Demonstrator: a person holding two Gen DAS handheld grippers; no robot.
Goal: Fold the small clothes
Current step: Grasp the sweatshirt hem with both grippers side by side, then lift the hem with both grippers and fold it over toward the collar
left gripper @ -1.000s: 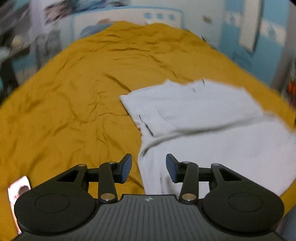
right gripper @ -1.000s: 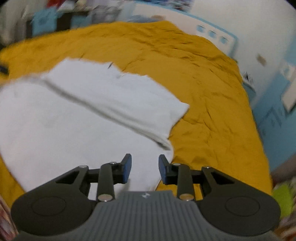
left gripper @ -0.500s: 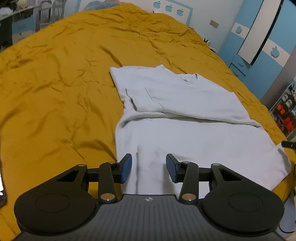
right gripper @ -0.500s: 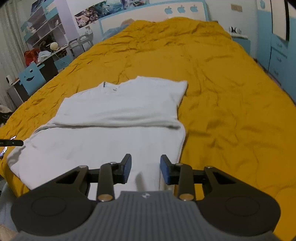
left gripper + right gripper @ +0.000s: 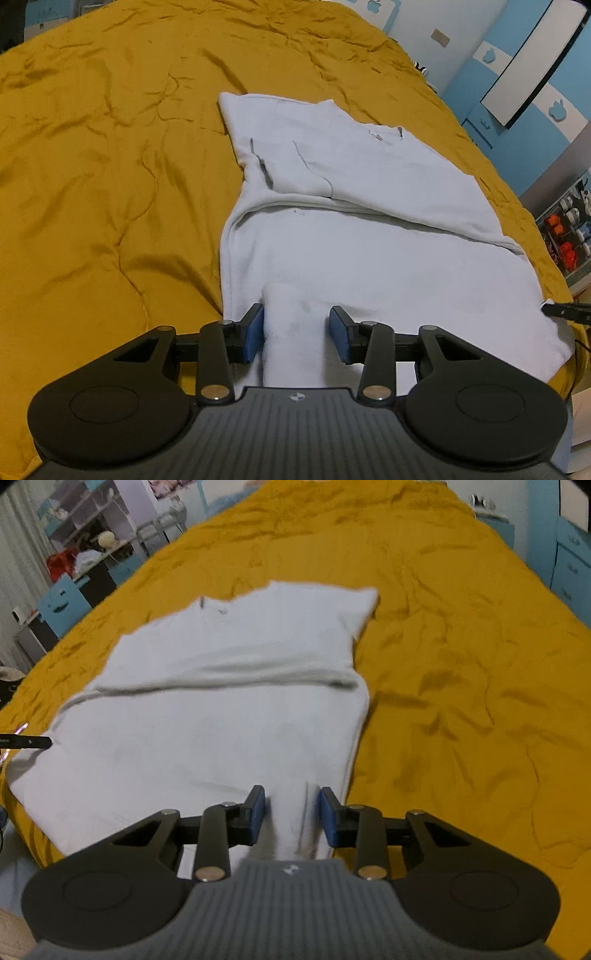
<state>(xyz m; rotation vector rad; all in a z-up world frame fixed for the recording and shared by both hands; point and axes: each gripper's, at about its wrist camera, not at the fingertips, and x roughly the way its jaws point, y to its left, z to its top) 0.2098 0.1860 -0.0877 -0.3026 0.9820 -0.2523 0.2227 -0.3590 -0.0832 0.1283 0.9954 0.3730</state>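
The white shirt (image 5: 369,251) lies flat on the yellow bedspread (image 5: 92,184), and both the left gripper (image 5: 297,332) and right gripper (image 5: 291,814) stand open around its near hem, so they should close together before lifting evenly.

Garment: a white shirt (image 5: 229,701) is spread near the bed's (image 5: 461,664) foot edge.
Right gripper (image 5: 291,808): its blue pads are parted, with a raised fold of the hem between them.

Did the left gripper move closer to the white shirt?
Yes. The left gripper went forward and down toward the white shirt lying on the yellow bedspread. The shirt's near edge now bunches up between its open fingers.
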